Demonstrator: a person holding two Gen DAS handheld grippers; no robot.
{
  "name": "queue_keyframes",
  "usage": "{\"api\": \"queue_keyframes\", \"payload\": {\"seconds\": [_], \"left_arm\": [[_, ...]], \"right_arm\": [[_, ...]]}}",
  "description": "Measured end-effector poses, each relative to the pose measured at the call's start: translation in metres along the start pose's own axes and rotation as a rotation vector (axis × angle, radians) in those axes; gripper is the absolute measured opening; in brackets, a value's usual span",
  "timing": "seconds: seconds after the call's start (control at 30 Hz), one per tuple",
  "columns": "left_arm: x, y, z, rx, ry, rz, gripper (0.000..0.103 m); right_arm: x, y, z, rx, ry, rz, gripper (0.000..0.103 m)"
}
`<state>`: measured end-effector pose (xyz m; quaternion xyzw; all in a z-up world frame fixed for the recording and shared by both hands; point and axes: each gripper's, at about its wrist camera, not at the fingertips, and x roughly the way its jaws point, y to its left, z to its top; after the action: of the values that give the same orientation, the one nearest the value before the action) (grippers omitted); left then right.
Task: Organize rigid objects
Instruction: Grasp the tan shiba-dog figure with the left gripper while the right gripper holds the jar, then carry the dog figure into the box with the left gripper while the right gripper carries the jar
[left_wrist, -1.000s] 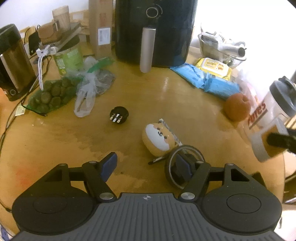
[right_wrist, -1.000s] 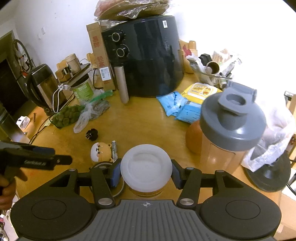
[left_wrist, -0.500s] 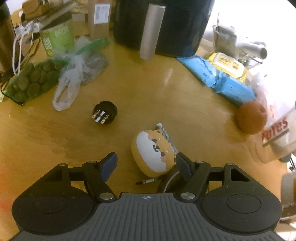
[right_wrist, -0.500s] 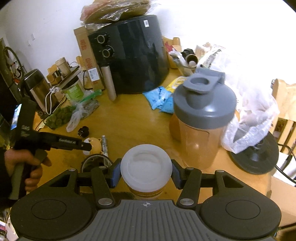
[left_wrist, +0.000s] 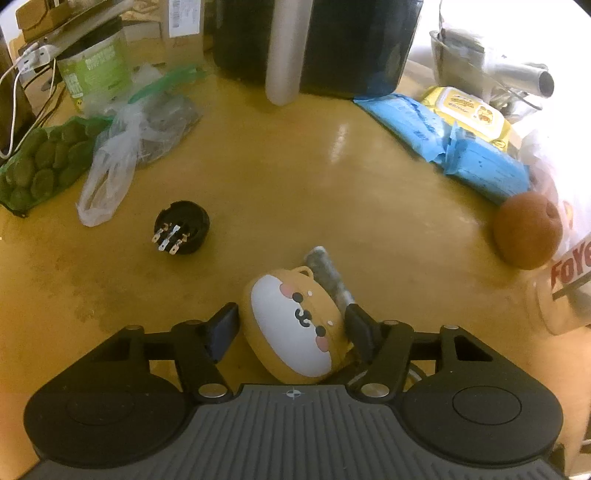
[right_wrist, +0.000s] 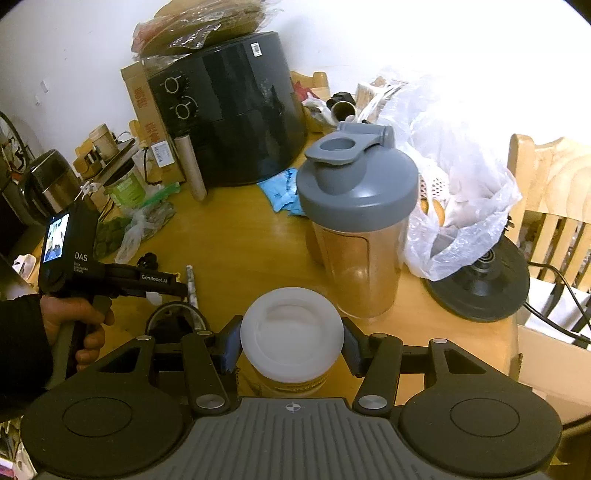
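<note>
Shiba-faced round case (left_wrist: 295, 325) lies on the yellow table (left_wrist: 280, 184) between the left gripper's (left_wrist: 291, 328) closing jaws – right pad touching, left pad just short – while the right gripper (right_wrist: 291, 347) pinches a white-lidded jar (right_wrist: 291, 332) beside the grey-capped shaker bottle (right_wrist: 356, 221)

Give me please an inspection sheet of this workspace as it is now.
Surface: wooden table, glossy.
Job's things: dog-face case; white-lidded jar; black plug; shaker bottle.
Clutter: plastic bags, blue packets, round brown fruit.
Grippers: left gripper has been closing around the case, gap at left pad; right gripper clamps the jar.
Cables: white cable; black cord.
Surroundings: air fryer, wooden chair.
</note>
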<state>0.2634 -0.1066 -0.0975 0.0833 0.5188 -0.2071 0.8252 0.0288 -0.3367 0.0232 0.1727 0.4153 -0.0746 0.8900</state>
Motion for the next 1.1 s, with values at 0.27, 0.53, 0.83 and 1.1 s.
{"api": "queue_keyframes", "payload": {"seconds": [0.27,0.53,0.83,1.1], "left_arm": [[-0.005,0.002,0.002,0.009,0.004,-0.004,0.059],[-0.03,0.011,0.008,-0.01,-0.051,-0.014,0.058],[-0.062,0.021,0.009,-0.03,-0.105,-0.021,0.058],[-0.093,0.027,0.001,-0.05,-0.142,-0.034,0.058]], "right_arm": [[-0.001,0.0,-0.002,0.001,-0.007,0.01,0.057],[0.003,0.005,0.001,-0.021,-0.011,0.036,0.057],[0.006,0.015,0.005,-0.058,-0.016,0.072,0.057],[0.007,0.023,0.008,-0.088,-0.02,0.11,0.057]]}}
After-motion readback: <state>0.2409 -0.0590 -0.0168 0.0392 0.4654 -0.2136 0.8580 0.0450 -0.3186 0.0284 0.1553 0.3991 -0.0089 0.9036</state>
